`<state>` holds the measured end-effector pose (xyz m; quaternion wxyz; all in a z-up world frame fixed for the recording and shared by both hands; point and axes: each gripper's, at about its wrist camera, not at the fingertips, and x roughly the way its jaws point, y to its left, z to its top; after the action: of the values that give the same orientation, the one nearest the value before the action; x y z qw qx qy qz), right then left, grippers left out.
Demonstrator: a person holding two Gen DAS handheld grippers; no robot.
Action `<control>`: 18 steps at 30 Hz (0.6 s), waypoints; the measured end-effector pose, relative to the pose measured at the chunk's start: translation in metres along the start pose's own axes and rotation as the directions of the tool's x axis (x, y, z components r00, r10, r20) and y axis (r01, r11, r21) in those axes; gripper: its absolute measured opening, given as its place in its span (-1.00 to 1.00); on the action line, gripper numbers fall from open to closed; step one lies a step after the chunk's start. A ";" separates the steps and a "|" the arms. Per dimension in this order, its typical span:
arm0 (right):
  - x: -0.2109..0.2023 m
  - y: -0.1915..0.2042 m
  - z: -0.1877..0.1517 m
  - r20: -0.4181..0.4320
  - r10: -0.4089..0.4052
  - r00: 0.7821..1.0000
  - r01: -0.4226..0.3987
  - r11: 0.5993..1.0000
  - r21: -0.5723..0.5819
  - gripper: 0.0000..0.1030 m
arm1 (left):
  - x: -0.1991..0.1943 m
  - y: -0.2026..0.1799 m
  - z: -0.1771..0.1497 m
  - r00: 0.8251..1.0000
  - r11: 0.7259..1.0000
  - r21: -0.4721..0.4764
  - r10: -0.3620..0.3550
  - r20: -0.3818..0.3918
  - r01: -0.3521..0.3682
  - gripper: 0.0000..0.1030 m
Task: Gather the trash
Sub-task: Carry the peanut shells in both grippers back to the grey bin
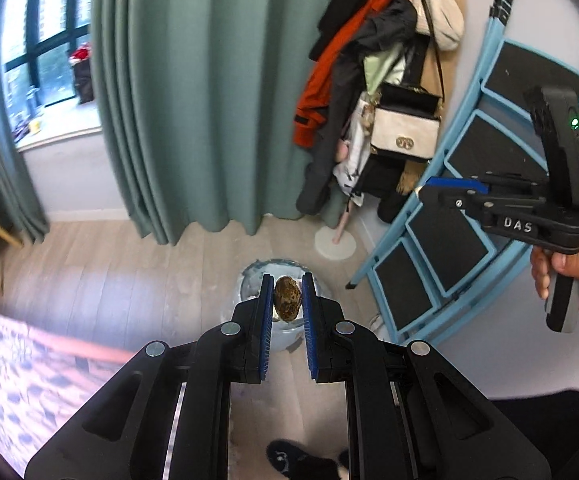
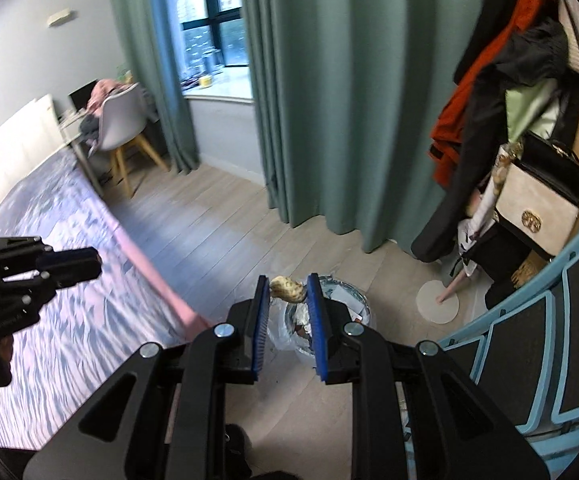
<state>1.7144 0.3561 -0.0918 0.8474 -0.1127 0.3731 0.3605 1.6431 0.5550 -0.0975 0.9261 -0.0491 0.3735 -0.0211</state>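
Note:
My left gripper (image 1: 287,280) is shut on a brown mottled lump of trash (image 1: 287,298) and holds it above a bin lined with a clear bag (image 1: 257,276) on the wood floor. My right gripper (image 2: 288,280) is shut on a pale yellow-brown scrap of trash (image 2: 288,289) and holds it above the left rim of the same bin (image 2: 353,300), which holds paper and wrappers. The right gripper also shows in the left wrist view (image 1: 421,192) at the right, high above the floor. The left gripper shows at the left edge of the right wrist view (image 2: 97,264).
Green curtains (image 1: 209,100) hang behind the bin. A coat stand (image 1: 377,92) with clothes and bags and its round base (image 1: 335,243) stands right of them. A blue step ladder (image 1: 469,208) leans at the right. A bed (image 2: 49,280) lies left, a chair (image 2: 123,120) beyond it.

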 end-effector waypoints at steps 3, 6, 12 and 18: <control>0.010 -0.002 0.004 -0.006 -0.007 1.000 0.007 1.000 0.025 -0.61 | 0.012 0.007 0.012 1.000 1.000 0.009 -0.021 -0.005 0.021 -0.76; 0.021 -0.005 0.007 -0.023 -0.011 1.000 0.012 1.000 0.024 -0.61 | 0.024 0.013 0.023 0.999 0.999 0.016 -0.037 -0.011 0.037 -0.76; 0.056 -0.024 0.018 -0.065 0.000 0.998 0.003 0.999 0.033 -0.61 | 0.061 0.022 0.045 0.999 0.999 0.011 -0.044 -0.029 0.045 -0.76; 0.108 -0.055 0.037 -0.093 0.040 0.995 -0.041 0.999 -0.009 -0.61 | 0.114 0.027 0.066 0.997 0.998 -0.030 -0.049 -0.053 0.048 -0.76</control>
<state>1.8230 0.3906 -0.1478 0.8211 -0.1263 0.4122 0.3740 1.7714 0.5779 -0.1316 0.9142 -0.0708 0.3972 -0.0395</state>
